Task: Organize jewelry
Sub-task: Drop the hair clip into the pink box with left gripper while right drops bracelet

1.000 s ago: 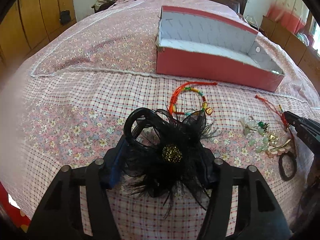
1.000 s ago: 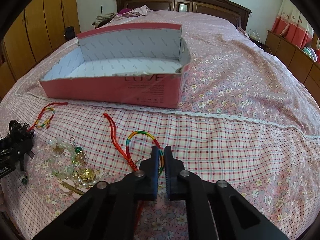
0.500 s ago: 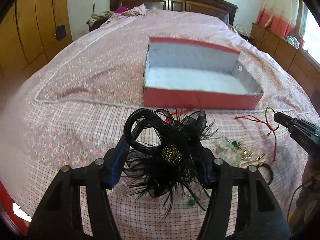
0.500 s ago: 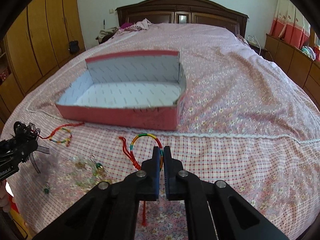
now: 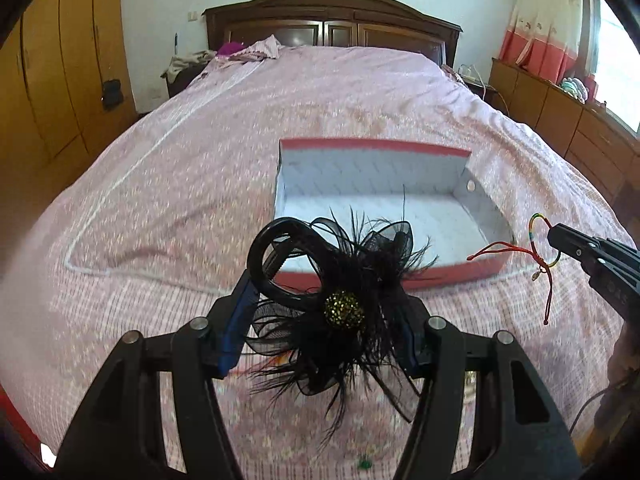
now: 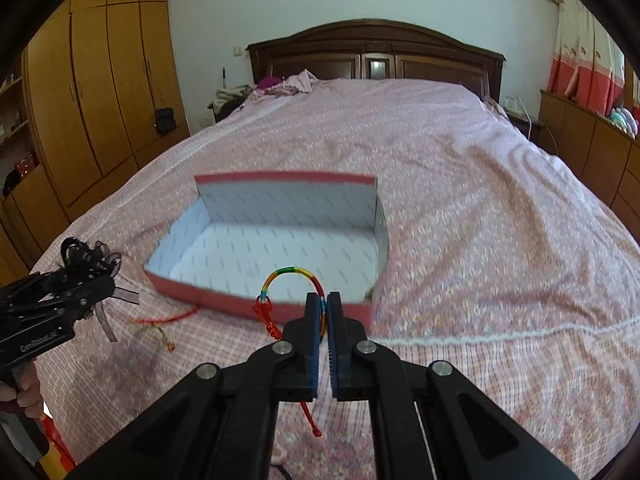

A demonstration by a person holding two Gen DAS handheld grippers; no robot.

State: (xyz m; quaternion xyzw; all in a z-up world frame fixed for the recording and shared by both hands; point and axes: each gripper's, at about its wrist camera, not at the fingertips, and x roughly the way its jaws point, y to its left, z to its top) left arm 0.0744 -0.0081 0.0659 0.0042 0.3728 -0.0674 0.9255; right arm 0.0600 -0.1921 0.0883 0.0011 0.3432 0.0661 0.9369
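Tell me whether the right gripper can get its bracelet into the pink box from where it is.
Probably yes. The right gripper, shut on the rainbow bracelet, hangs just short of the pink box, whose top is open and floor bare. The left gripper is off to the side.

Home bedroom, big bed (image 6: 440, 184) w/ headboard (image 6: 376, 52), wardrobe (image 6: 100, 92), curtains (image 6: 580, 52)

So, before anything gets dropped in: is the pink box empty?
Empty, as far as visible: the pink box shows only bare white floor; the near corners are hidden.
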